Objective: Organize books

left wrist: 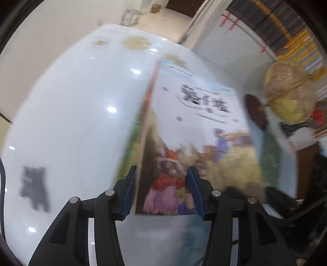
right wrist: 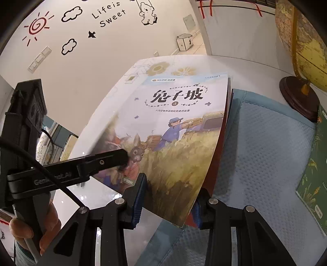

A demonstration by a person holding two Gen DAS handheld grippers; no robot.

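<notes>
Books (right wrist: 175, 131) stacked on white table (left wrist: 71, 114); right gripper (right wrist: 167, 196) clamps stack, left gripper (left wrist: 161, 190) loose; globe (right wrist: 306, 47), green book (right wrist: 314, 163) beside.

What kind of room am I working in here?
Probably a children's reading room or small library: shelves packed with books, a globe on a wooden stand, and cartoon wall decals reading "Life is Sweet" above the glossy white table.

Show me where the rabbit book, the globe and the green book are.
rabbit book (right wrist: 175, 114): right wrist view, middle of front cover.
globe (right wrist: 310, 47): right wrist view, yellow sphere surface.
green book (right wrist: 314, 169): right wrist view, cover centre.
</notes>
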